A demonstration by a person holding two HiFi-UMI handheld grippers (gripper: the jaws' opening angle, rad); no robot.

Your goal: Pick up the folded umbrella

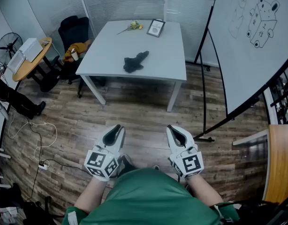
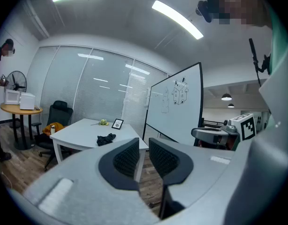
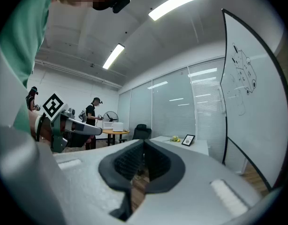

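**Both grippers closed and empty; the folded umbrella lies on the white table ahead**

The person in the green top [image 1: 151, 196] stands with both grippers held out low in front, side by side and apart from one another. The left gripper [image 1: 117, 128] has its two fingers drawn in to a thin slit with nothing between them. The right gripper [image 1: 175, 129] has its fingers closed tip to tip, also on nothing. Just beyond the fingertips there is only wood-plank floor [image 1: 134, 116], with a white cable [image 1: 41, 142] trailing across it off to the left of the left fingers.

Further ahead of both sets of fingers stands the white table [image 1: 167, 55]. The folded umbrella [image 1: 135, 62], a black bundle, lies on the near half of its top. It is roughly in line with the gap between the two grippers and well apart from both. Beyond the umbrella, at the table's far edge, a small framed picture [image 1: 156, 28] stands with a sprig of yellow flowers [image 1: 133, 26] just to its left.

To the right of the right fingers a whiteboard [image 1: 256, 46] with a marker drawing stands on its black frame. Far to the left of the left fingers are a black office chair [image 1: 73, 29], a round wooden table [image 1: 29, 64] with a white box [image 1: 30, 48] on it, and a floor fan [image 1: 8, 45].
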